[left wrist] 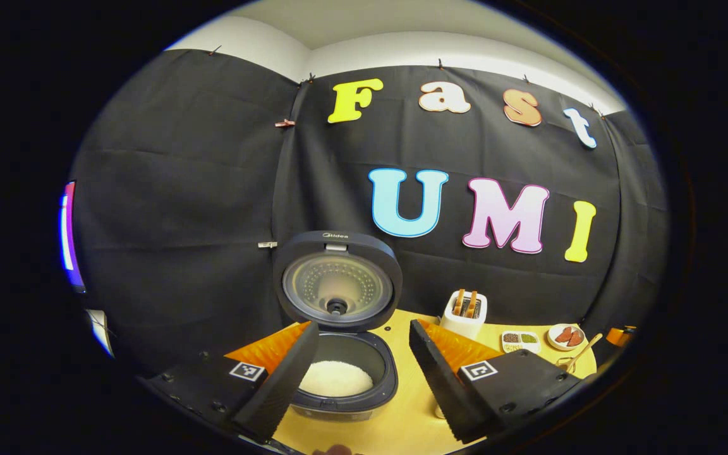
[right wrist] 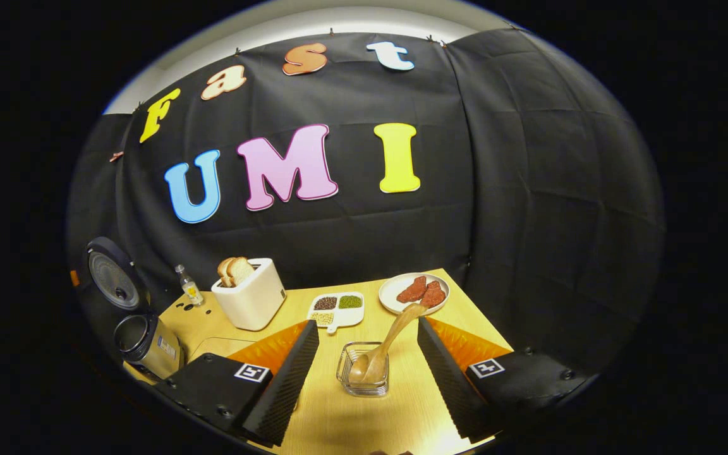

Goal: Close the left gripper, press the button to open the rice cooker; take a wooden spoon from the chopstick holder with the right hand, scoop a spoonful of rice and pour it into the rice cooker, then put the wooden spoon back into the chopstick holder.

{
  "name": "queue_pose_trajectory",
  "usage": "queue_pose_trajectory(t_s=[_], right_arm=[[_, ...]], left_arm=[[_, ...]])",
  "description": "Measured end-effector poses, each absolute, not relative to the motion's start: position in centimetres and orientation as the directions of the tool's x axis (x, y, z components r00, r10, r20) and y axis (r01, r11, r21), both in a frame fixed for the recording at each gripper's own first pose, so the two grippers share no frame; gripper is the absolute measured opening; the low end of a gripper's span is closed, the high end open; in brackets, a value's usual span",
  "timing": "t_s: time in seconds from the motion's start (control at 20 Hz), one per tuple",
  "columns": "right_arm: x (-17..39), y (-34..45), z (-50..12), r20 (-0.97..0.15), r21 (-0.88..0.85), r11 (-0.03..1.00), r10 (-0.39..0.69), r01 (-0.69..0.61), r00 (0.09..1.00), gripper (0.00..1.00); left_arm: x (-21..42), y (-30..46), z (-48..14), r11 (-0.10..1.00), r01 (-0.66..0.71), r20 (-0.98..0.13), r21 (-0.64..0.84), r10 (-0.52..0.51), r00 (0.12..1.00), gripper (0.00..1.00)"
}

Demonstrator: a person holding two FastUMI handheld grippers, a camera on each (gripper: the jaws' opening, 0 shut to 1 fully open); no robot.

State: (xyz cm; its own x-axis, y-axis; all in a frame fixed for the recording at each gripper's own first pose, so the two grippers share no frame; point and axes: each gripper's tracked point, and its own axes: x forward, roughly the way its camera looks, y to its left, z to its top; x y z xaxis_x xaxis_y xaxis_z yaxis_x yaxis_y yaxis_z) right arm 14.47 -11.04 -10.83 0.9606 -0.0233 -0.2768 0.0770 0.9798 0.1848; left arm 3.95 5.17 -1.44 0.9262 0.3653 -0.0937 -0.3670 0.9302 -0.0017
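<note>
- In the left gripper view, the left gripper [left wrist: 359, 373] is standing wide apart at the bottom of the frame, gripping nothing; yellow table [left wrist: 402, 417] is showing between its two fingers.
- The rice cooker [left wrist: 343, 373] is sitting at lower centre, just past the left finger, with its lid [left wrist: 337, 280] standing upright and open. White rice [left wrist: 336, 379] is lying in the pot; the finger is covering the pot's left rim.
- To the right of the cooker, a strip of bare table is running back to the toaster [left wrist: 464, 314], which is holding two bread slices.
- In the right gripper view, the right gripper [right wrist: 364, 373] is likewise spread wide and holding nothing.
- The glass chopstick holder [right wrist: 364, 370] is standing between the two fingers, apart from both, with one wooden spoon [right wrist: 384, 351] resting in it, bowl down, handle leaning toward the upper right over the plate [right wrist: 395, 287].
- The plate is carrying two reddish pieces, hard to identify.
- One divided dish [right wrist: 337, 311] with four compartments of grains is lying between toaster and plate.
- One small bottle [right wrist: 188, 285] is standing left of the toaster, near the wall.
- The table's right edge is running close behind the plate, meeting the black cloth.
- At lower left, the cooker is appearing cut off and dim, so its contents are unreadable there.
</note>
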Motion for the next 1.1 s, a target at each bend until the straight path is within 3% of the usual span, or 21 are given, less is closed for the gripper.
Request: queue_pose_trajectory(t_s=[0.4,0.85,0.9,0.95,1.1], right_arm=[[21.3,-13.3,-18.0,-0.418,0.19,0.969,-0.065,0.157,0.906,0.99],[26.0,-13.9,-22.5,-0.479,0.243,0.945,-0.08,0.219,0.874,0.96],[26.4,-13.9,-22.7,-0.479,0.256,0.941,-0.075,0.221,0.875,0.93],[26.6,-13.7,-22.7,-0.477,0.271,0.937,-0.068,0.22,0.876,0.84],[27.1,-13.4,-23.0,-0.474,0.281,0.935,-0.06,0.216,0.878,0.44]], left_arm=[[1.9,3.2,-6.5,0.901,-0.433,-0.22,0.027,0.427,0.877,0.97],[-1.4,3.1,-11.9,0.868,-0.495,-0.342,0.026,0.473,0.812,0.97],[-1.6,3.0,-12.3,0.867,-0.497,-0.35,0.021,0.472,0.809,0.97],[-1.5,2.8,-12.5,0.867,-0.498,-0.357,0.016,0.47,0.807,0.97],[-1.1,1.9,-12.6,0.876,-0.482,-0.363,0.003,0.45,0.816,0.97]])
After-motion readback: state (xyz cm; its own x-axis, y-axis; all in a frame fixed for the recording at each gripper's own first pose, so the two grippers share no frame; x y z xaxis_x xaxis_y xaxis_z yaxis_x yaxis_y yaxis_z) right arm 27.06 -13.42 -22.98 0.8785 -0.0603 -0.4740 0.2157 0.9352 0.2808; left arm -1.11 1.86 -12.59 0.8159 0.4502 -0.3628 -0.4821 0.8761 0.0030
